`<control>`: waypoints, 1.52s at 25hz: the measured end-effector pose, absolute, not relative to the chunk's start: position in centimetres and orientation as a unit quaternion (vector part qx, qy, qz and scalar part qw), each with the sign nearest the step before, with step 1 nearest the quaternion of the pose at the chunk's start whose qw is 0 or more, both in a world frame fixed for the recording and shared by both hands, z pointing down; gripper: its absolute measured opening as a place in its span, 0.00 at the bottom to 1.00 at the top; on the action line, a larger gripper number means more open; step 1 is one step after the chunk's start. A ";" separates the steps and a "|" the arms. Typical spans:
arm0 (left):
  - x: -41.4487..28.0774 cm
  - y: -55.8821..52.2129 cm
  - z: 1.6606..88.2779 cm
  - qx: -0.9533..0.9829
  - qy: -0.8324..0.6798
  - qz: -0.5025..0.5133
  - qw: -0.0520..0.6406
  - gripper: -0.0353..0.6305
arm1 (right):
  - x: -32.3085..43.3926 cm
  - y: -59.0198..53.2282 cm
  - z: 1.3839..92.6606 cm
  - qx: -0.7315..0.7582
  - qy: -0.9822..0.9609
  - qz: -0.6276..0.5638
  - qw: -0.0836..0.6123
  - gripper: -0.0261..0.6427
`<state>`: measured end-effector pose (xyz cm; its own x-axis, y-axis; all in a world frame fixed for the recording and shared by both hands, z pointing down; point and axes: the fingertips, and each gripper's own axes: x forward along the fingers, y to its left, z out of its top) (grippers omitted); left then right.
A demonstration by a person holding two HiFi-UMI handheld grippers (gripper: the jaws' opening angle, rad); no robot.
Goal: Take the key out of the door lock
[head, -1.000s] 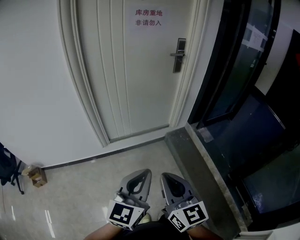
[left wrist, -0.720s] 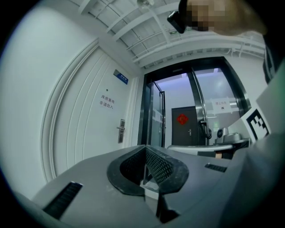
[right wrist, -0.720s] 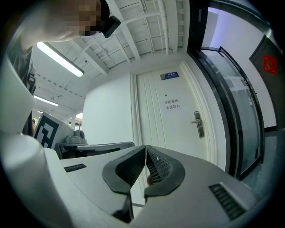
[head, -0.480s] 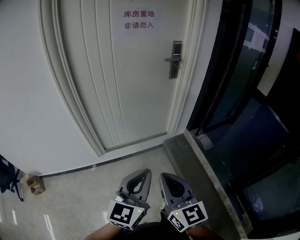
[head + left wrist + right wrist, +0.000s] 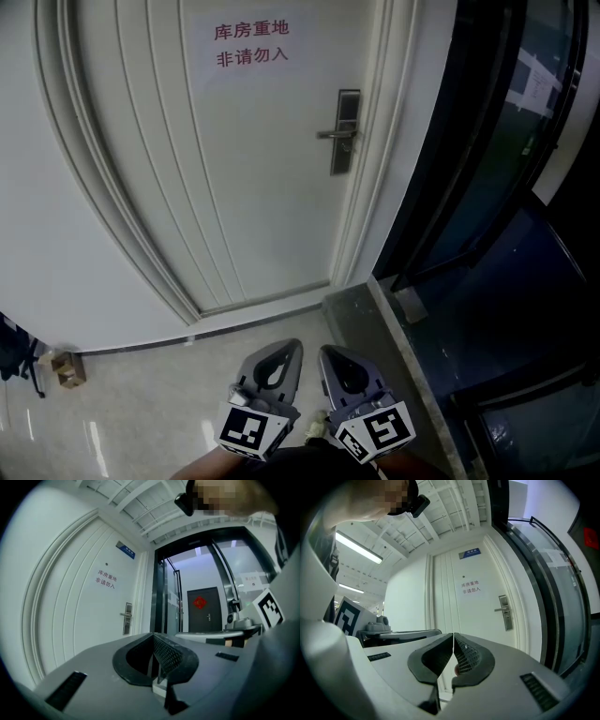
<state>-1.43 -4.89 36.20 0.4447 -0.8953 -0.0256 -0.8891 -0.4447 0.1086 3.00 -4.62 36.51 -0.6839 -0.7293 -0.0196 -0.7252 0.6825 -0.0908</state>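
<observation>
A white panelled door (image 5: pixel 244 159) faces me, with a metal lock plate and lever handle (image 5: pixel 343 132) on its right side. The lock plate (image 5: pixel 126 618) also shows in the left gripper view, and the lock plate (image 5: pixel 505 612) in the right gripper view. The key is too small to make out. Both grippers hang low and side by side, far short of the door: the left gripper (image 5: pixel 286 349) and the right gripper (image 5: pixel 330 354) each have their jaws together with nothing between them.
A paper sign with red characters (image 5: pixel 251 44) is stuck high on the door. A dark glass partition (image 5: pixel 487 187) and a grey stone sill (image 5: pixel 394 366) run along the right. A small cardboard box (image 5: pixel 67 367) sits on the tiled floor at the left wall.
The door and its lock plate have grown larger and shifted left and down in the head view as I come closer. Both grippers stay low and shut.
</observation>
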 end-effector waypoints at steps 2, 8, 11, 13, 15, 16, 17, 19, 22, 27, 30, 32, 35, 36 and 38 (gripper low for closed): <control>-0.2 -7.1 36.0 0.845 -0.531 -0.041 0.040 0.06 | 4.3 -6.8 36.3 -0.391 0.919 -0.036 0.027 0.06; 3.3 -12.5 35.8 0.843 -0.536 -0.038 0.036 0.06 | 8.1 -12.5 35.9 -0.389 0.920 -0.030 0.027 0.06; 4.2 -14.5 35.5 0.843 -0.535 -0.040 0.036 0.06 | 8.8 -14.3 35.7 -0.387 0.921 -0.029 0.029 0.06; 4.6 -15.9 35.4 0.844 -0.534 -0.041 0.034 0.06 | 9.1 -15.6 35.7 -0.386 0.921 -0.028 0.028 0.06; 5.0 -17.2 35.6 0.845 -0.532 -0.040 0.036 0.06 | 9.5 -16.9 35.8 -0.388 0.921 -0.028 0.027 0.06; 5.1 -18.0 35.7 0.845 -0.531 -0.040 0.038 0.06 | 9.6 -17.6 35.8 -0.390 0.920 -0.027 0.027 0.06; 5.2 -18.7 35.8 0.846 -0.531 -0.039 0.039 0.06 | 9.7 -18.3 35.9 -0.392 0.919 -0.026 0.026 0.06; 5.2 -20.6 36.0 0.847 -0.529 -0.038 0.038 0.06 | 10.0 -19.9 36.0 -0.398 0.917 -0.024 0.025 0.06; 4.9 -24.1 36.2 0.848 -0.527 -0.038 0.033 0.06 | 10.5 -22.8 36.3 -0.410 0.912 -0.020 0.026 0.06; 4.8 -31.1 35.5 0.856 -0.516 -0.044 0.011 0.06 | 10.9 -28.6 36.1 -0.434 0.901 -0.006 0.025 0.06; 5.1 -35.5 35.2 0.863 -0.504 -0.043 0.004 0.06 | 10.6 -32.9 35.3 -0.445 0.895 0.008 0.028 0.06; 5.3 -38.5 35.1 0.867 -0.497 -0.040 -0.001 0.06 | 10.3 -35.4 34.5 -0.452 0.891 0.015 0.035 0.06; 5.5 -43.1 34.8 0.872 -0.487 -0.043 -0.006 0.06 | 10.0 -39.1 33.6 -0.464 0.884 0.026 0.045 0.06; 5.5 -44.6 34.8 0.873 -0.485 -0.047 -0.005 0.06 | 10.0 -40.4 33.4 -0.469 0.882 0.029 0.046 0.06; 5.4 -47.3 34.8 0.874 -0.483 -0.056 0.005 0.06 | 9.9 -42.8 33.1 -0.476 0.878 0.034 0.048 0.06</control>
<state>5.40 -47.34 34.84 0.5277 -0.8443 -0.0932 -0.8432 -0.5339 0.0626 9.86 -42.84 33.07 -0.5430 -0.8316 -0.1164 -0.8381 0.5454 0.0132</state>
